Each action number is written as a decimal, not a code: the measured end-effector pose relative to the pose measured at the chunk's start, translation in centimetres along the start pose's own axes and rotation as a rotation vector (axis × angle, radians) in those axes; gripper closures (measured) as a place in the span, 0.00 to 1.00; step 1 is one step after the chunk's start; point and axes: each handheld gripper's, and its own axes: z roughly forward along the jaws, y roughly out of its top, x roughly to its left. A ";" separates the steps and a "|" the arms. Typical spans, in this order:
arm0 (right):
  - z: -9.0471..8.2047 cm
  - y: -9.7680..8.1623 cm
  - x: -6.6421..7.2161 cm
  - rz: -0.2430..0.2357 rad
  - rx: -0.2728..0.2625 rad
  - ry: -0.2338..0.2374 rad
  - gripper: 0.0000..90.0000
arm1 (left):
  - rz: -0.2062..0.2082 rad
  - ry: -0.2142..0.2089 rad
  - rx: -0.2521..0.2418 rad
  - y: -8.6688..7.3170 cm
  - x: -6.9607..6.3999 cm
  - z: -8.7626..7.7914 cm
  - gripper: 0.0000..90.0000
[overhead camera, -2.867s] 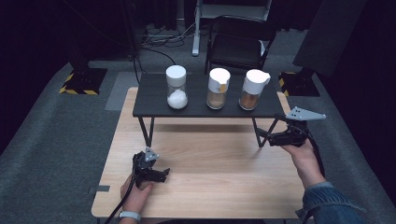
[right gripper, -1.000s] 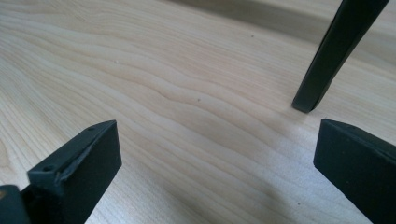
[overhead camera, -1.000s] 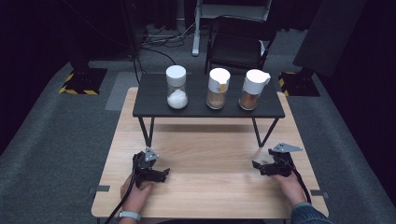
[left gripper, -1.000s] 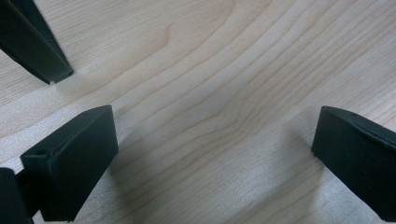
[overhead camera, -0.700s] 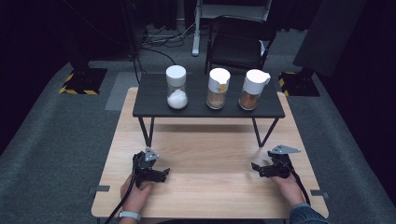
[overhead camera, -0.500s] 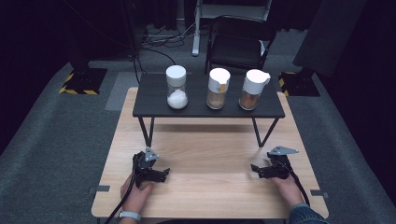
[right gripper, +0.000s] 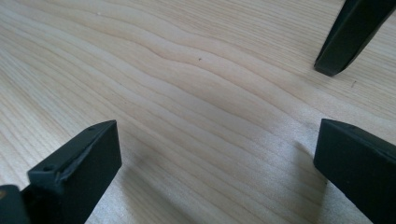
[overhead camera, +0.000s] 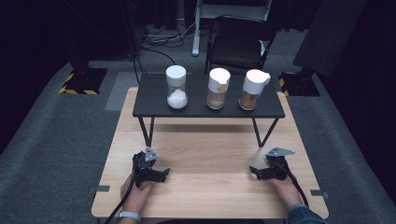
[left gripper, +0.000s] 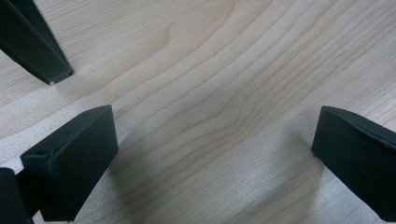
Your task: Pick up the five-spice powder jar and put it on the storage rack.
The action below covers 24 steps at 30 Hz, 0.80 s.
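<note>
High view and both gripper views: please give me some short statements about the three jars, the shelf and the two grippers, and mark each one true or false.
1. Three white-capped glass jars stand on the low black shelf. True.
2. The left jar with white powder lies on its side. False: it stands upright.
3. The left gripper is open over the bare light wooden table. True.
4. The right gripper is shut on the right jar with brown powder. False: its jaws stand apart and hold nothing, far from that jar.
5. The middle jar with tan powder stands between the other two. True.
</note>
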 end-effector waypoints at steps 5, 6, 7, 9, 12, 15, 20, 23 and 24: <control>0.1 -0.2 0.7 -0.033 -0.001 -0.024 0.01 | 0.000 0.000 0.000 0.0 0.0 0.0 0.00; 0.1 -0.2 0.7 -0.033 -0.001 -0.025 0.01 | 0.000 0.000 0.001 0.0 0.0 0.0 0.00; 0.1 -0.2 0.7 -0.033 -0.001 -0.025 0.01 | 0.000 0.000 0.000 0.0 0.0 0.0 0.00; 0.1 -0.2 0.7 -0.032 -0.001 -0.025 0.01 | 0.000 0.000 -0.001 0.0 0.0 0.0 0.00; 0.1 -0.2 0.7 -0.032 -0.001 -0.025 0.01 | 0.000 0.000 0.000 0.0 0.0 0.0 0.00; 0.1 -0.2 0.7 -0.032 -0.001 -0.025 0.01 | 0.000 0.000 0.000 0.0 0.0 0.0 0.00; 0.1 -0.2 0.7 -0.032 -0.001 -0.025 0.01 | 0.000 0.000 0.000 0.0 0.0 0.0 0.00; 0.1 -0.2 0.7 -0.032 -0.001 -0.024 0.01 | -0.001 0.000 0.001 0.0 0.0 0.0 0.00; 0.1 -0.2 0.7 -0.032 -0.001 -0.025 0.01 | 0.000 0.000 0.000 0.0 0.0 0.0 0.00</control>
